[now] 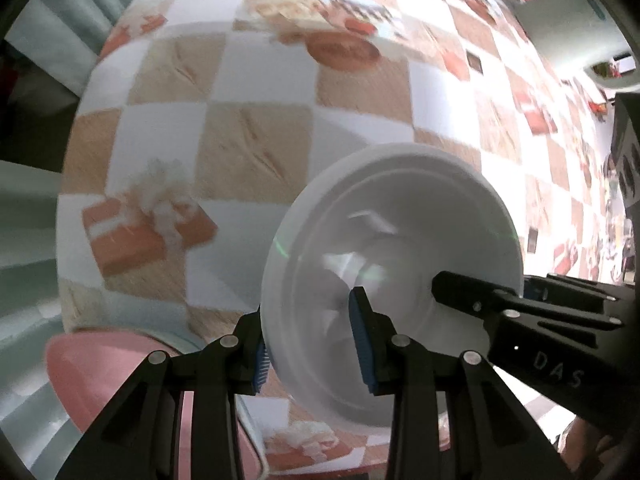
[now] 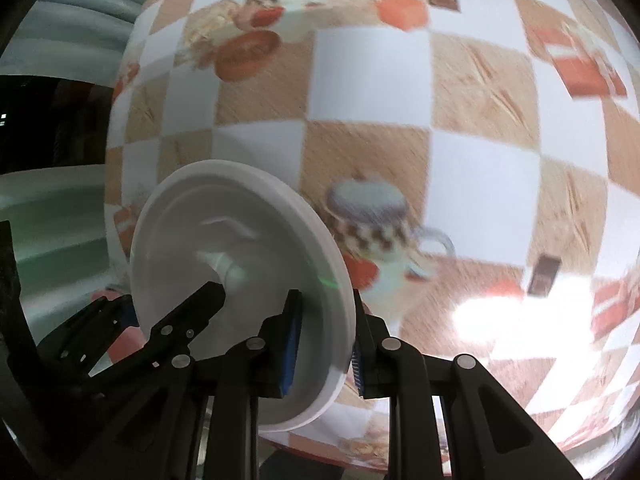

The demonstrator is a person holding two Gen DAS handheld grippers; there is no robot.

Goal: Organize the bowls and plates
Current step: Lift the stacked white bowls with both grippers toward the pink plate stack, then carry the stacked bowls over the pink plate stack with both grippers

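A white bowl (image 1: 400, 248) is held up above the checkered tablecloth (image 1: 240, 80), tilted on its side. My left gripper (image 1: 312, 344) is shut on its left rim, with one blue pad inside and one outside. My right gripper (image 2: 324, 344) is shut on the opposite rim of the same white bowl (image 2: 240, 248). Each gripper shows in the other's view: the right one (image 1: 480, 300) reaches in from the right, the left one (image 2: 180, 320) from the left. A pink plate or bowl (image 1: 104, 376) lies at the lower left, partly hidden behind my left fingers.
The table edge (image 1: 80, 140) curves along the left, with pale green flooring beyond it. A white appliance (image 1: 568, 28) stands at the far right of the table. The cloth (image 2: 480, 160) shows printed cups and gift boxes.
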